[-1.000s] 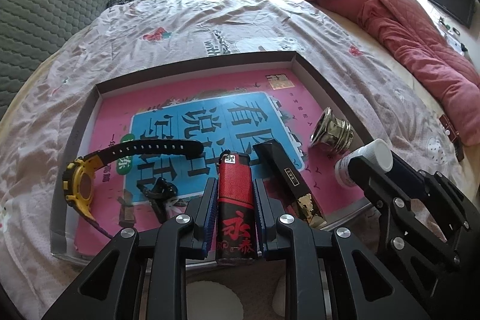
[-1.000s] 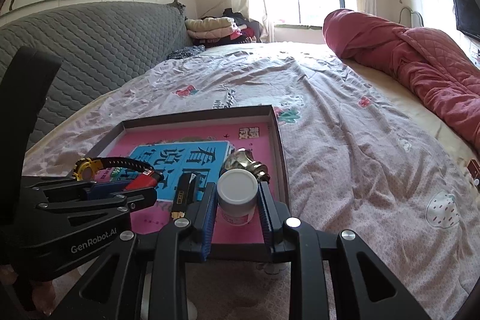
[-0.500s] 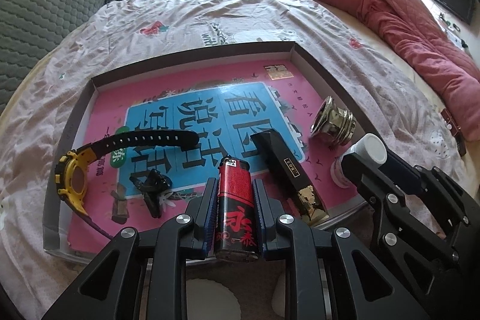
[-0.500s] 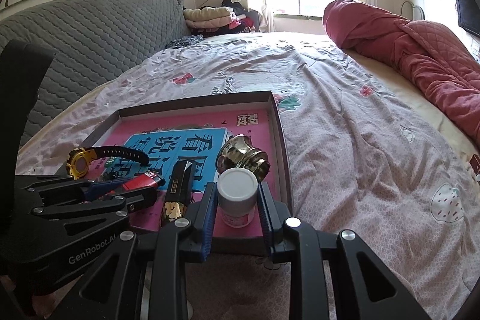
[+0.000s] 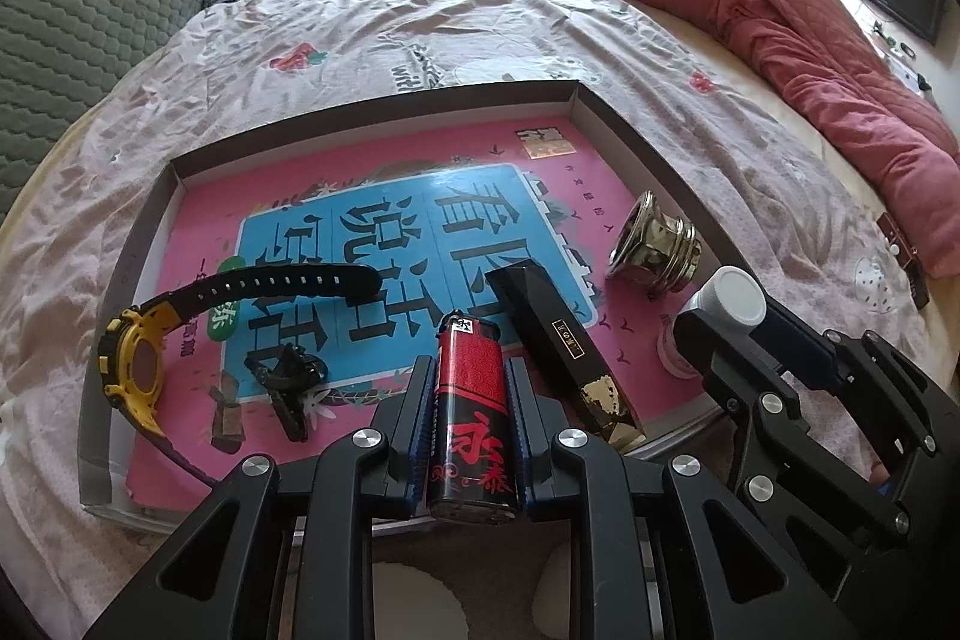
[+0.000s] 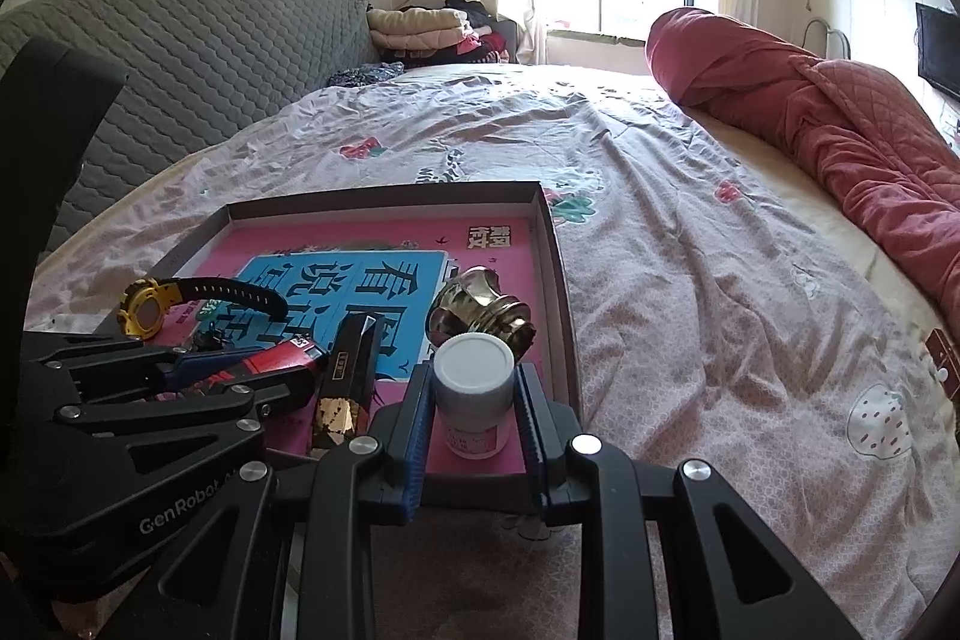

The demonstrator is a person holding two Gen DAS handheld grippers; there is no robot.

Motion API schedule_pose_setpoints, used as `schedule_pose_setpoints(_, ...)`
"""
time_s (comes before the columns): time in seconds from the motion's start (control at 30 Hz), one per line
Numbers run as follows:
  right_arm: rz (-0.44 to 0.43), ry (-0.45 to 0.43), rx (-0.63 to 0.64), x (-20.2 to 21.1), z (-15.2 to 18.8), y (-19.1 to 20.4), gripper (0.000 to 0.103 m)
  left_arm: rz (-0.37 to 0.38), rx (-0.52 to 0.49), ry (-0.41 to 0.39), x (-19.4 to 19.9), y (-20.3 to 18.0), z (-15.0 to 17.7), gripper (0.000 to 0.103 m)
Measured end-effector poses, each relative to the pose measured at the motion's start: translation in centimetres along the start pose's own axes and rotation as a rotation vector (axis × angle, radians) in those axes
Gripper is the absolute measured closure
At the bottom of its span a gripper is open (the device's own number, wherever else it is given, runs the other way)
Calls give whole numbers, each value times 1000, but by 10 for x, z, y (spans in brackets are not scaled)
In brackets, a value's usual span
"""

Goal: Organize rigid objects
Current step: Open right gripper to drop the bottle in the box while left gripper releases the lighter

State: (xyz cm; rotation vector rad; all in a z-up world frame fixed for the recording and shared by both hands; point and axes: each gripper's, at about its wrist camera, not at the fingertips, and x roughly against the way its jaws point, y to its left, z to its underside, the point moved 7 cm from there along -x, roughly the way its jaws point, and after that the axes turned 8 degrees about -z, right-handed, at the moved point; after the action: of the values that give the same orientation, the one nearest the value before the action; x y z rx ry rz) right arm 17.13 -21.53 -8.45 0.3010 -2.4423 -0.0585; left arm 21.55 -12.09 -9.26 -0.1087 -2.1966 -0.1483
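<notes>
**Both grippers loaded over the tray**

Wide bed (image 5: 540, 40) under a wrinkled pale floral sheet, rolled red quilt (image 5: 810, 52) along the far right side. Nearer, a shallow brown cardboard tray (image 5: 624, 130) lined with a pink and blue printed sheet, flat on the bed. Inside, from larger to smaller: yellow-cased wristwatch with black perforated strap (image 5: 138, 364) at the left; long black rectangular box with a gold foil end (image 5: 564, 352) lying diagonally near the middle; brass flared metal fitting (image 5: 654, 250) on its side toward the right wall; small black plastic clip (image 5: 288, 382) (exact kind hard to tell).

Left gripper (image 5: 469, 400): jaws pinching a red and black lighter (image 5: 471, 412) by its flat sides, over the tray's near edge. Right gripper (image 6: 474, 418): jaws pinching a small white-capped plastic bottle (image 6: 474, 388) just below the cap, at the tray's near right corner, just in front of the brass fitting.

Step in hand, probably: setting both down in the tray. Best done by lowering each until its base meets the lining before easing the jaws apart. Worth keeping the bottle upright and clear of the fitting; worth laying the lighter beside the black box, not across it.
</notes>
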Motion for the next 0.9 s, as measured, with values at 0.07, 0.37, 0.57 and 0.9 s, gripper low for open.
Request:
schedule_pose_setpoints(0.07, -6, 1, -8, 0, 0, -1, 76, 6, 5, 3, 0, 0, 1, 80)
schedule_pose_setpoints(0.37, -64, -20, -63, 6, -2, -5, 76, 24, 19, 9, 0, 1, 2, 80)
schedule_pose_setpoints(0.57, -43, -39, -42, 12, -4, -4, 65, 40, 34, 18, 1, 1, 3, 80)
schedule_pose_setpoints(0.9, -18, -77, -83, 22, -7, -21, 59, 58, 67, 35, -2, 1, 4, 80)
